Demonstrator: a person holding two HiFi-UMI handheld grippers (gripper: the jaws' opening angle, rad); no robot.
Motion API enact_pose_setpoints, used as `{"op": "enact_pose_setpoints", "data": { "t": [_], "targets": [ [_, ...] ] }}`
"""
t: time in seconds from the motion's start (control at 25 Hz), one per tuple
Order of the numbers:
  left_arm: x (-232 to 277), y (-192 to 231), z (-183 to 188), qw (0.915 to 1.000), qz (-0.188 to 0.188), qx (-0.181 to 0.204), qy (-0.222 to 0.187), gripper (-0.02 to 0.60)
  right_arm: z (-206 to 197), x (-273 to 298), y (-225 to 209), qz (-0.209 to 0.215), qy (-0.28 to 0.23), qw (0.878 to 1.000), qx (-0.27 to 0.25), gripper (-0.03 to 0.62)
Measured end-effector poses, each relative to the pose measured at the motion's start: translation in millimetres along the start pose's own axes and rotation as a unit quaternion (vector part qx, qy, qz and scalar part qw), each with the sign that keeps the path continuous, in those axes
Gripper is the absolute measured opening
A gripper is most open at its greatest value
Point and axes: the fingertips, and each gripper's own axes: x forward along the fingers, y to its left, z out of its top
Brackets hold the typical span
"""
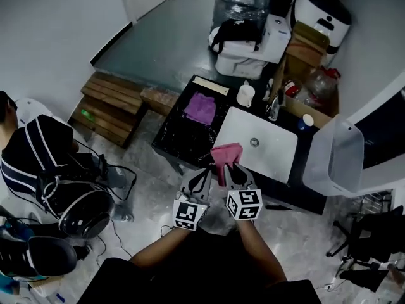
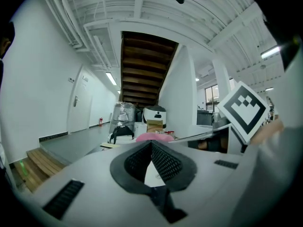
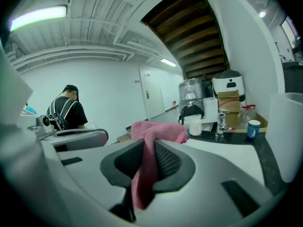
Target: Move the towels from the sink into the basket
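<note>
My right gripper [image 1: 229,168] is shut on a pink towel [image 1: 226,153] and holds it above the near left edge of the white sink [image 1: 269,151]. In the right gripper view the pink towel [image 3: 150,141] bunches above the pads and hangs down between them. My left gripper [image 1: 204,173] sits just left of the right one, its pads [image 2: 161,160] meeting at the tips with nothing in them. A purple towel [image 1: 200,107] lies on the black counter [image 1: 177,135] left of the sink. A translucent plastic basket [image 1: 335,157] stands at the sink's right end.
A white bottle [image 1: 245,94], a faucet [image 1: 273,106] and a blue cup [image 1: 306,120] stand behind the sink. A person in a dark striped shirt [image 1: 38,151] sits at the left near bags. Wooden steps [image 1: 107,106] lie beyond the counter's left end.
</note>
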Motion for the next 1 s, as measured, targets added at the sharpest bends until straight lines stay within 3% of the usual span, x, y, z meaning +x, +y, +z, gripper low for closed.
{"op": "enact_pose_setpoints", "data": {
  "t": [0.36,0.6,1.0],
  "targets": [
    [81,-131,2,0.9990,-0.043,0.011,0.003,0.011,18,-88,-134,-0.061,-0.038,0.997,0.002,0.075],
    [122,-209,35,0.9981,-0.049,0.028,-0.024,0.011,34,-144,-210,-0.083,-0.068,0.994,0.007,0.075],
    [159,-308,57,0.9965,-0.062,0.037,-0.042,0.011,66,-220,-280,-0.100,-0.113,0.989,-0.010,0.075]
  ]
}}
